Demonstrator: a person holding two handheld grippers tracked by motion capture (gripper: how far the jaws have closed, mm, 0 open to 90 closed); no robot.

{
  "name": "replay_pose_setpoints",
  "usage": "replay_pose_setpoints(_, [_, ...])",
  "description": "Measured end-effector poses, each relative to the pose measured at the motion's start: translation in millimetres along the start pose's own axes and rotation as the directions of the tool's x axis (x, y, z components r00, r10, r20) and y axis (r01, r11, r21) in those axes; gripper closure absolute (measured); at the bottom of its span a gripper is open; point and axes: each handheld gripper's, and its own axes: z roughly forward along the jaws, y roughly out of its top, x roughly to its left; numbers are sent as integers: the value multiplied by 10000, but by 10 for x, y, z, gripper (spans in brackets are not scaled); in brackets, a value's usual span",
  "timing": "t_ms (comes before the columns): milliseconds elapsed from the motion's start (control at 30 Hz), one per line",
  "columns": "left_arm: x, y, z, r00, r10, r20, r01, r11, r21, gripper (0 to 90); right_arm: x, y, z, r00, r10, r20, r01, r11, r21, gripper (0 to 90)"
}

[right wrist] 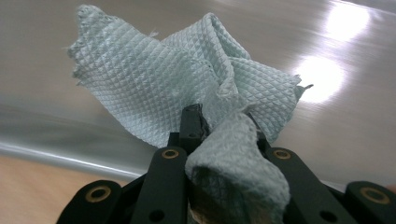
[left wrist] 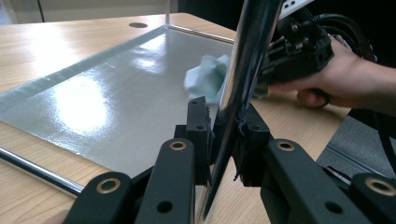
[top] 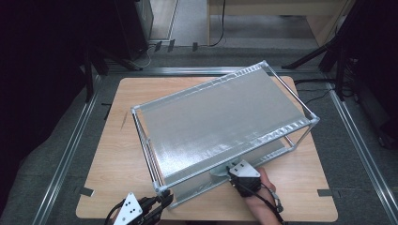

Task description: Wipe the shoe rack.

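A two-tier metal rack [top: 220, 117] stands slanted on the wooden table [top: 117, 154]. My left gripper [left wrist: 224, 121] is shut on the rack's shiny near corner post [left wrist: 247, 56]; in the high view this gripper [top: 164, 199] sits at the rack's near left corner. My right gripper [right wrist: 224, 121] is shut on a pale green quilted cloth [right wrist: 177, 79] that rests bunched on the lower shelf [right wrist: 327, 37]. In the high view the right gripper [top: 230, 171] reaches under the front edge of the top shelf. The left gripper view shows the cloth [left wrist: 208, 77] on the lower shelf [left wrist: 107, 98] behind the post.
The top shelf hides most of the lower one in the high view. Bare table lies left of the rack and along the near edge [top: 300, 206]. Metal floor rails [top: 70, 150] run beside the table, and dark stands and cables [top: 328, 51] are behind it.
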Motion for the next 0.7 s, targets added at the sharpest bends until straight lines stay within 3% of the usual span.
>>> replay_pose_setpoints(167, [12,-5,-5,10000,0,69,0,10000,-29,789,-532,-105,-34,9898,1059,957,-1066,9943,29,767])
replay_pose_setpoints(300, [18,-8,-7,9999,30,113,-29,10000,-36,789,-987,-184,-27,9663,1949,1684,-1958,9806,-111,759])
replay_pose_setpoints(367, [21,-9,-8,9999,54,132,-54,10000,-40,790,-1192,-216,-4,9578,2092,1971,-2088,9777,-228,731])
replay_pose_setpoints(433, [18,-10,-6,9999,51,111,-50,10000,-53,789,-1352,-247,-5,9359,2334,2637,-2333,9719,-321,714])
replay_pose_setpoints(500, [16,-11,-7,9999,69,88,-68,10000,-60,789,-1456,-285,-30,9118,2631,3153,-2623,9639,-457,721])
replay_pose_setpoints(533, [16,-12,-7,9999,73,87,-72,10000,-63,790,-1466,-296,-40,9085,2617,3259,-2606,9643,-478,724])
replay_pose_setpoints(667, [18,-11,-7,9999,71,96,-70,10000,-59,790,-1401,-308,-34,9024,2434,3556,-2395,9693,-556,754])
replay_pose_setpoints(700, [18,-11,-6,9999,68,93,-67,10000,-56,790,-1359,-291,-21,9094,2407,3393,-2371,9701,-529,757])
